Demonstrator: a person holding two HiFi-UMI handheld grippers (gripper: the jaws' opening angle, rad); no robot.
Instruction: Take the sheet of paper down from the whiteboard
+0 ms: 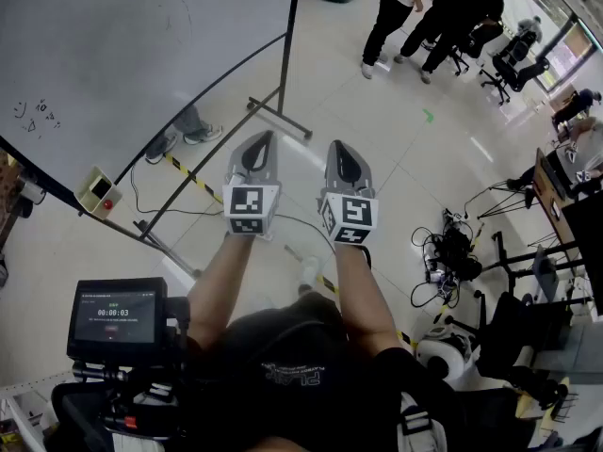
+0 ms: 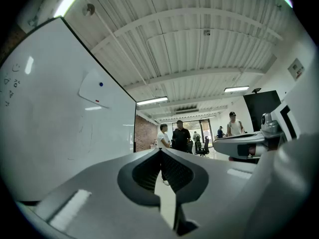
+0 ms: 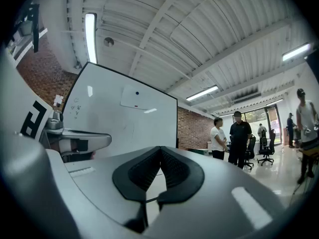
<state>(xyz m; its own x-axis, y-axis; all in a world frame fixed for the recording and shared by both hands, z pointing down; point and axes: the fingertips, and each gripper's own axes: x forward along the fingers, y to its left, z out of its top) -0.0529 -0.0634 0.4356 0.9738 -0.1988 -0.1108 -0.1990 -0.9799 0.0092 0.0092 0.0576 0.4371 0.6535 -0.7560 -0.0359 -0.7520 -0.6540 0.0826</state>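
Note:
A white sheet of paper hangs high on the whiteboard, held by a small blue magnet; the right gripper view shows the sheet of paper too, on the whiteboard. In the head view the whiteboard fills the upper left. My left gripper and right gripper are held side by side in front of me, well short of the board. Both are shut with nothing between their jaws, as the left gripper and the right gripper show in their own views.
The whiteboard's stand legs and a strip of yellow-black tape lie on the floor ahead. A box with a red button sits by the board's foot. People and office chairs stand at the back right. Cables and gear crowd the right; a small screen is at lower left.

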